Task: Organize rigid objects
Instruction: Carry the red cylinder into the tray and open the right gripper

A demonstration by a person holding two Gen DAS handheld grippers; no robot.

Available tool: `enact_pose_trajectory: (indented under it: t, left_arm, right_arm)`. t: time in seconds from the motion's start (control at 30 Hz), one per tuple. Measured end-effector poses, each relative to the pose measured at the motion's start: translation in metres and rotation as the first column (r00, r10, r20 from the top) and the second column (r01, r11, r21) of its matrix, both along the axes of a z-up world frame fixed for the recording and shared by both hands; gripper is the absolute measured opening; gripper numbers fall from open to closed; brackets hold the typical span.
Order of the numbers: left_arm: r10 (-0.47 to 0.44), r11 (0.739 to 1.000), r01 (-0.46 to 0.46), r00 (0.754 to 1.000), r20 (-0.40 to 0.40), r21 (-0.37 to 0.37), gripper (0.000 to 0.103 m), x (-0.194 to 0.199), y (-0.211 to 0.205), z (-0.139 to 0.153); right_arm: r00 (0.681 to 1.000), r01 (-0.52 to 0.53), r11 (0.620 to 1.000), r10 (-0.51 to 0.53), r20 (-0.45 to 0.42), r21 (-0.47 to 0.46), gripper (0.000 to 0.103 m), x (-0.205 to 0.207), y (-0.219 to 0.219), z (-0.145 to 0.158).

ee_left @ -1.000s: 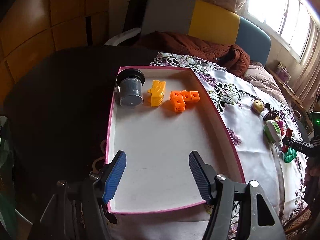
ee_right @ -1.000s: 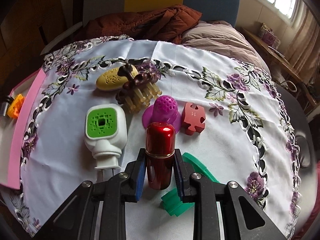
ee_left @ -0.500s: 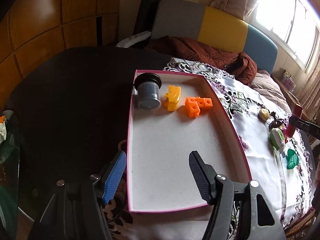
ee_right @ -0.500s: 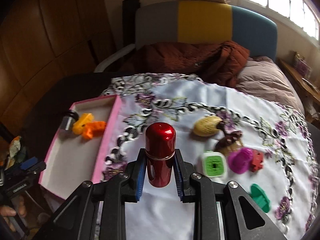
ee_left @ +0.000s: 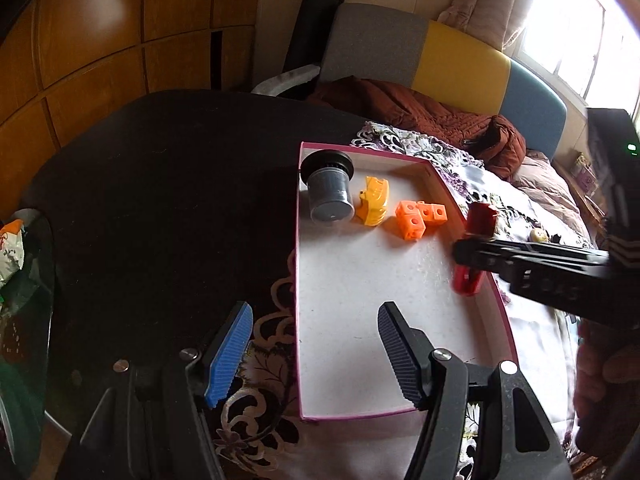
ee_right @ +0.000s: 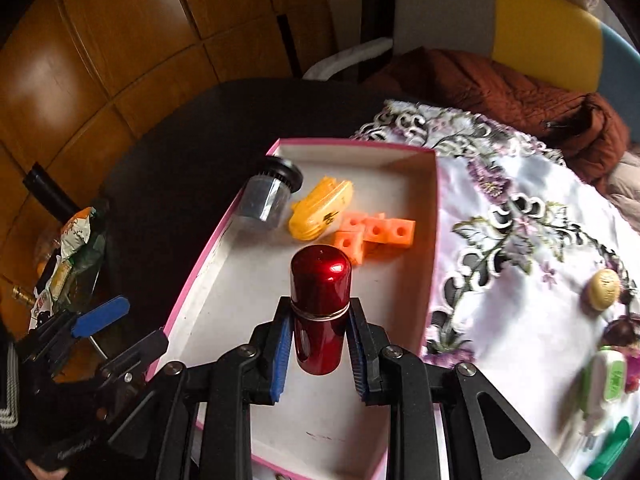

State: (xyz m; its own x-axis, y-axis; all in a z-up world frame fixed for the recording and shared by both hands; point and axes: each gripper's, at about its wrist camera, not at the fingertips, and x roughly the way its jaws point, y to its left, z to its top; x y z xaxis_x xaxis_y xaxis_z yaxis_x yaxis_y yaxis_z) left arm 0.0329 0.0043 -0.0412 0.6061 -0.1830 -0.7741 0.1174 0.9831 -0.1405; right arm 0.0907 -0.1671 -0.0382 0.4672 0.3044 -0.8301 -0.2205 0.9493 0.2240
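Note:
My right gripper [ee_right: 319, 332] is shut on a glossy red capsule-shaped container [ee_right: 320, 300] and holds it upright above the pink-rimmed white tray [ee_right: 200, 264]. From the left wrist view the red container [ee_left: 476, 236] hangs over the tray's right rim [ee_left: 496, 296], gripped by the right gripper [ee_left: 472, 256]. In the tray's far end lie a grey jar with a black lid [ee_left: 330, 192], a yellow plastic piece [ee_left: 374, 200] and joined orange cubes [ee_left: 418, 218]. My left gripper [ee_left: 314, 352] is open and empty at the tray's near left corner.
The tray sits on a dark round table [ee_left: 160, 200] half covered by a floral white cloth [ee_right: 520, 260]. On the cloth at the right lie a yellow oval object [ee_right: 604, 290], a white-green device [ee_right: 606, 380] and a green piece [ee_right: 612, 452]. A sofa with a brown jacket [ee_left: 420, 116] stands behind.
My right gripper has carried the red container from the cloth leftward to above the tray. My left gripper has drifted left, staying open.

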Motion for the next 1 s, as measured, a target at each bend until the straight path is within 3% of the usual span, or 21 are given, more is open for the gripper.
enact_pose_trajectory:
  t: [0.37, 0.53, 0.6, 0.73, 0.8, 0.9, 1.0]
  left_arm:
    - [0.020, 1.000, -0.021, 1.000, -0.020, -0.011, 0.066, 0.004, 0.012, -0.007]
    - [0.025, 1.000, -0.025, 0.999, -0.023, -0.010, 0.066, 0.004, 0.014, -0.009]
    - [0.031, 0.999, -0.031, 0.999, -0.026, -0.008, 0.066, 0.004, 0.016, -0.010]
    - [0.036, 0.999, -0.037, 0.999, -0.028, -0.006, 0.066, 0.005, 0.015, -0.012]
    - [0.038, 0.999, -0.038, 0.999, -0.034, -0.006, 0.066, 0.006, 0.014, -0.012]
    - [0.030, 0.999, -0.030, 0.999, -0.042, -0.014, 0.066, 0.006, 0.012, -0.013]
    - [0.017, 0.999, -0.019, 0.999, -0.048, -0.030, 0.066, 0.006, 0.010, -0.012]
  right_arm:
    - [0.995, -0.011, 0.999, 0.007, -0.102, -0.039, 0.026, 0.039, 0.027, -0.029]
    - [0.996, 0.012, 0.999, -0.015, -0.090, -0.034, 0.027, 0.043, 0.028, -0.033]
    - [0.997, 0.010, 1.000, -0.011, -0.079, -0.013, 0.037, 0.039, 0.027, -0.031]
    - [0.999, 0.013, 1.000, -0.013, -0.048, -0.003, 0.043, 0.030, 0.023, -0.023]
    - [0.999, 0.017, 1.000, -0.017, -0.031, 0.006, 0.061, 0.024, 0.019, -0.018]
    - [1.000, 0.024, 1.000, -0.024, 0.009, 0.002, 0.079, 0.015, 0.011, -0.009]
    - [0.999, 0.033, 0.999, -0.033, 0.041, 0.002, 0.089, 0.005, 0.001, -0.001]
